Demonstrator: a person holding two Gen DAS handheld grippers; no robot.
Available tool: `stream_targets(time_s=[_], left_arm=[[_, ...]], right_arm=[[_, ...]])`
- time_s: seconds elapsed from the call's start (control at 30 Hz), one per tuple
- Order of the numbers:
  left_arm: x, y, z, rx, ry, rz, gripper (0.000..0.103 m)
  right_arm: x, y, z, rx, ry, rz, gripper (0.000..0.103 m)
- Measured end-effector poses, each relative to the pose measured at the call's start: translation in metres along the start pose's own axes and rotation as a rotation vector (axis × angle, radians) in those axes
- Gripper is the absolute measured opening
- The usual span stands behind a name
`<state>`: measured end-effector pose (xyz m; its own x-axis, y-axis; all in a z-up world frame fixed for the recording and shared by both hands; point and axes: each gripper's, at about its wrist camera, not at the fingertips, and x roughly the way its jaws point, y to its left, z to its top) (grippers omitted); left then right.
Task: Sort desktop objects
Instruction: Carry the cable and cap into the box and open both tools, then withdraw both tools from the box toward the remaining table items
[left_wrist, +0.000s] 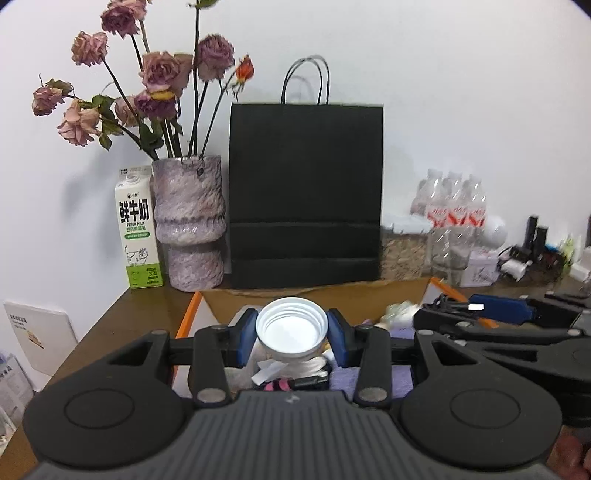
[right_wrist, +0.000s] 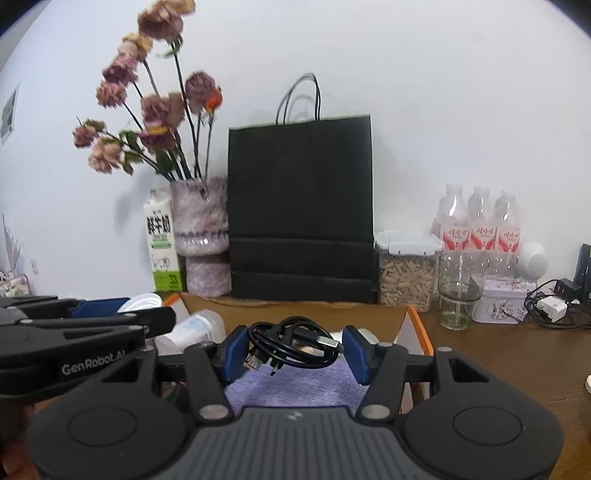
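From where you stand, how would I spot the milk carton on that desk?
Find the tall black paper bag against the wall. Left of it stands a purple vase of dried roses; the milk carton is beside that, white with a green base.

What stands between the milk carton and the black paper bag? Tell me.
The purple vase of dried roses stands between the milk carton and the black paper bag; the left wrist view shows it clearest.
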<state>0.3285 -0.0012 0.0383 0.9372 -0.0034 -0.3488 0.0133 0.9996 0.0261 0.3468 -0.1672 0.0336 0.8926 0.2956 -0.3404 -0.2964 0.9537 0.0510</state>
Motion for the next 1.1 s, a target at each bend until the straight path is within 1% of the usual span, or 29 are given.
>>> stream_targets(time_s=[0.17,0.3,0.4,0.43,0.47,0.5,0.53,0.57,0.6,0.63,0.73,0.8,0.9,1.1], left_arm=[[0.021,0.001,-0.017,0.018,0.058,0.016,0.041],[0.026,-0.001,-0.026,0.041,0.063,0.031,0.041],[0.024,-0.003,-0.027,0.053,0.052,0.034,0.041],[0.023,-0.004,-0.027,0.054,0.047,0.037,0.042],[0.022,-0.004,-0.026,0.053,0.04,0.045,0.052],[0.021,-0.004,-0.026,0.052,0.037,0.056,0.072],[0.019,-0.004,-0.025,0.047,0.03,0.081,0.078],[0.018,-0.003,-0.023,0.043,0.019,0.122,0.09],[0.018,-0.001,-0.021,0.039,0.012,0.147,0.1],[0.016,0.001,-0.019,0.027,0.003,0.163,0.103],[0.011,0.008,-0.016,-0.013,-0.007,0.141,0.103],[0.01,0.007,-0.014,-0.007,-0.011,0.133,0.103],[0.011,0.006,-0.013,0.008,-0.012,0.152,0.103],[0.009,0.006,-0.015,-0.003,-0.014,0.139,0.103]], right_arm=[[0.018,-0.006,-0.013,-0.016,0.048,-0.02,0.054],[0.023,-0.007,-0.019,-0.022,0.065,-0.029,0.054],[0.021,-0.006,-0.019,-0.029,0.062,-0.027,0.055],[0.021,-0.005,-0.02,-0.034,0.062,-0.027,0.056],[0.02,-0.004,-0.019,-0.039,0.064,-0.029,0.057],[0.019,-0.004,-0.019,-0.041,0.063,-0.031,0.064],[0.018,-0.004,-0.018,-0.041,0.064,-0.033,0.075],[0.016,-0.006,-0.017,-0.035,0.059,-0.051,0.081],[0.015,-0.007,-0.016,-0.029,0.052,-0.068,0.094],[0.013,-0.009,-0.015,-0.021,0.043,-0.077,0.103],[0.009,-0.015,-0.011,0.011,0.024,-0.088,0.103],[0.009,-0.015,-0.01,0.007,0.029,-0.077,0.103],[0.009,-0.013,-0.011,-0.003,0.034,-0.075,0.103],[0.008,-0.012,-0.011,-0.002,0.033,-0.079,0.103]])
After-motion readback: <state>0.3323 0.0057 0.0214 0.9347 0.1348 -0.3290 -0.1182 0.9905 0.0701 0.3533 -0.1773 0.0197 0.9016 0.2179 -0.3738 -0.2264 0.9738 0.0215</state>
